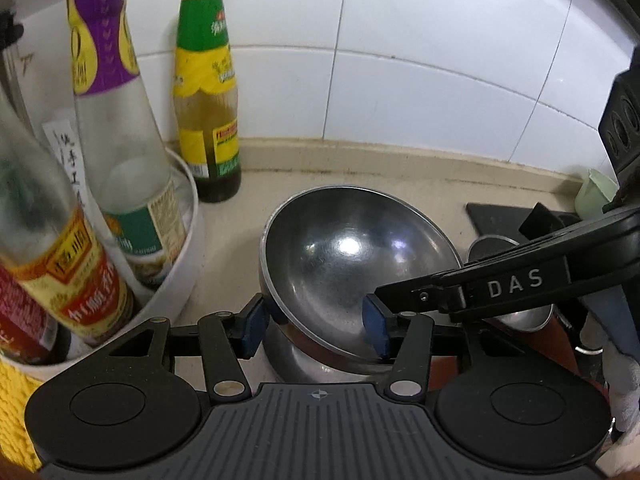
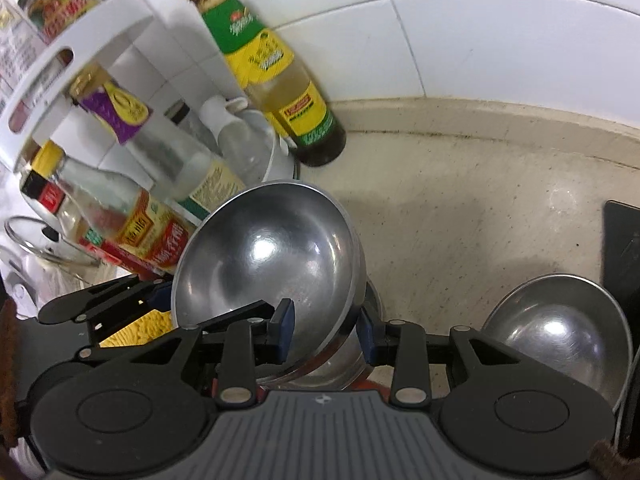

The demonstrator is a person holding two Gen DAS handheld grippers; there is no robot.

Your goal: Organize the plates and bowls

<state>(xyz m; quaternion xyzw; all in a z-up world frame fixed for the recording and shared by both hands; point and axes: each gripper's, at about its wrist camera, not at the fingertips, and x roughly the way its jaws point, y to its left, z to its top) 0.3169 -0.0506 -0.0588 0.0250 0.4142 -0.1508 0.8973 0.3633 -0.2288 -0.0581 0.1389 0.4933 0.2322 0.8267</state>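
Observation:
A shiny steel bowl (image 1: pixel 348 256) (image 2: pixel 268 256) hangs tilted over the beige counter. It is held from two sides. My left gripper (image 1: pixel 316 328) is shut on its near rim, one blue pad outside the wall and one inside. My right gripper (image 2: pixel 326 330) is shut on the opposite rim in the same way. In the left wrist view the right gripper (image 1: pixel 374 294) reaches in from the right. A second steel bowl (image 1: pixel 304 364) (image 2: pixel 332 372) sits directly beneath the held one. A third steel bowl (image 2: pixel 560 332) stands to the right.
A white round rack (image 1: pixel 188 240) on the left holds several glass bottles. A green-and-yellow sauce bottle (image 1: pixel 208 92) stands against the tiled wall. A black stove edge (image 2: pixel 620 248) and a pale green cup (image 1: pixel 596 196) are at the right. A yellow cloth (image 1: pixel 16 400) lies near left.

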